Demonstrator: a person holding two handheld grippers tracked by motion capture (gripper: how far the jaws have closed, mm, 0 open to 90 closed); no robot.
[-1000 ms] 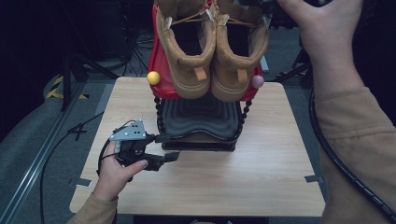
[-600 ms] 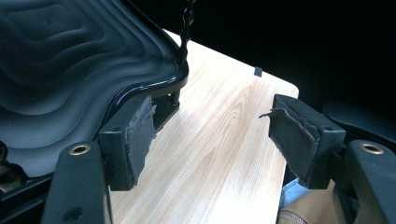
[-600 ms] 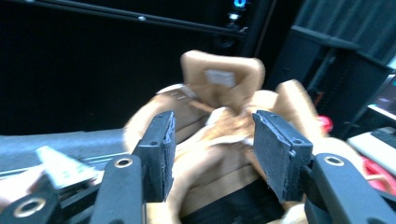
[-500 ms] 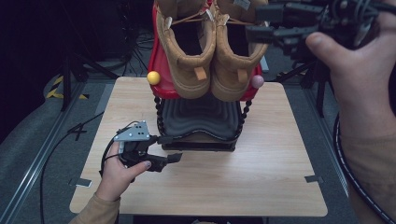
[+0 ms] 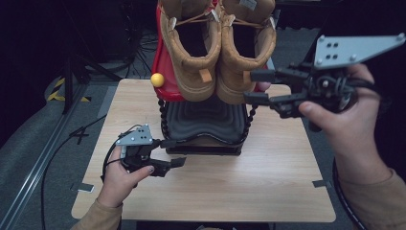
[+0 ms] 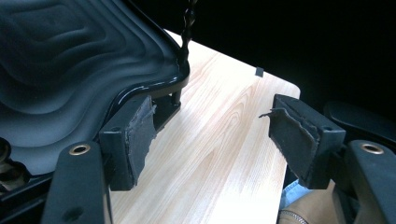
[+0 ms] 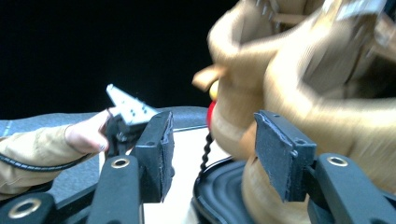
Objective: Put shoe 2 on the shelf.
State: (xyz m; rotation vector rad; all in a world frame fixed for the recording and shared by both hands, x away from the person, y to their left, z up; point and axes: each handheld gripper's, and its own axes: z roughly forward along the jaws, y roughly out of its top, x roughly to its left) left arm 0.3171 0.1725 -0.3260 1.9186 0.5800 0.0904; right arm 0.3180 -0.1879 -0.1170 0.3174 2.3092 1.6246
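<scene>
Tan boots [image 5: 218,57] on red tray [image 5: 165,72], right hand-held gripper [image 5: 253,87] beside, jaws apart

Two tan boots [image 5: 218,52] heel-out on red top shelf [image 5: 163,72] of rack [image 5: 206,124], mid-table [image 5: 249,182]. R gripper [image 5: 253,87] raised just right of rack, jaws apart, tips by right boot's heel. L gripper [image 5: 174,152] low at rack's front-left corner, jaws apart, one against base.

A light wooden table [image 5: 249,191] with rounded corners stands on grey floor [image 5: 43,143]. Yellow-black striped tape [image 5: 62,91] lies off its far left corner. Beyond, the room is dark, perhaps curtained.
</scene>
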